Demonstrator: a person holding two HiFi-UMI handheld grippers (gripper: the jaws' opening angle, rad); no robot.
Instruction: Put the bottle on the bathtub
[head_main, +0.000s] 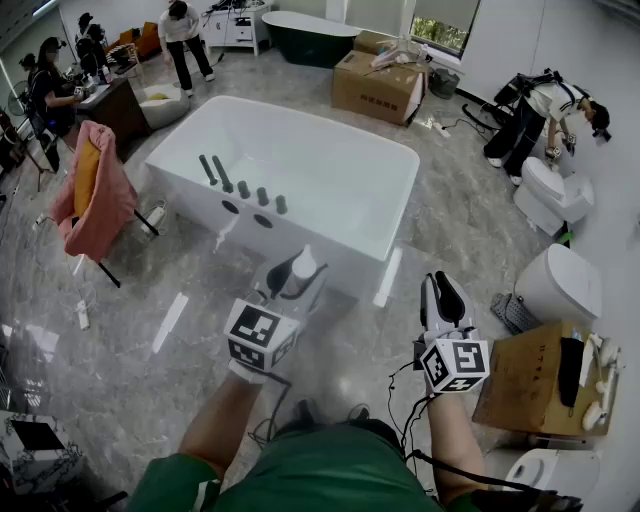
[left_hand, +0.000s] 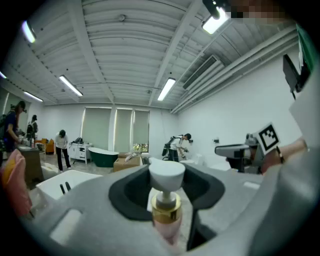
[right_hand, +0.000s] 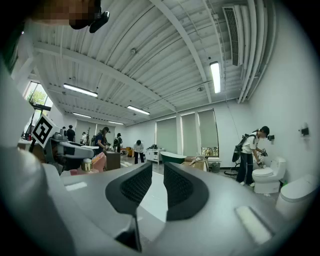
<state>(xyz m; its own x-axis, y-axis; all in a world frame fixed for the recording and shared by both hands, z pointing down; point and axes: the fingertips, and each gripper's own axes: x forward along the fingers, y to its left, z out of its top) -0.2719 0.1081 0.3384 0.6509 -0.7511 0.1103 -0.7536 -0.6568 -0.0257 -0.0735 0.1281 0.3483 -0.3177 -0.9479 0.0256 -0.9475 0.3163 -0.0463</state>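
A white bathtub (head_main: 320, 175) stands freely on the grey marbled floor, with its near long edge facing the person. A row of dark taps (head_main: 243, 189) stands on that edge toward its left corner, with two round holes just in front of them.

- **Left of the bathtub:** a chair draped in pink cloth (head_main: 95, 190) stands beyond the left end, and a white power strip (head_main: 82, 315) lies on the floor nearer the person.
- **Beyond the far edge:** a cardboard box (head_main: 378, 88) sits with a dark green tub (head_main: 312, 38) behind it.
- **Right of the bathtub:** two white toilets (head_main: 560, 285) stand along the wall, and a person (head_main: 535, 110) bends over the farther one. A second carton (head_main: 530, 375) holds fittings by the person's right elbow.
- **Far left:** other people work at a desk.

The left tongs (head_main: 295, 280) pinch the bottle (head_main: 299, 272), a pump bottle with a white head, a gold collar and what looks like a pink body. It stands upright between the jaws, and in the left gripper view (left_hand: 165, 200) it fills the gap. In the head view it hangs just in front of the bathtub's near long edge, right of the taps and about midway along. It overlaps the bathtub's outer wall and does not touch the rim.

The right tongs (head_main: 446, 300) point at the near right corner. They stand well apart from the bottle, with the jaws a narrow slit apart and nothing between them (right_hand: 158, 187).
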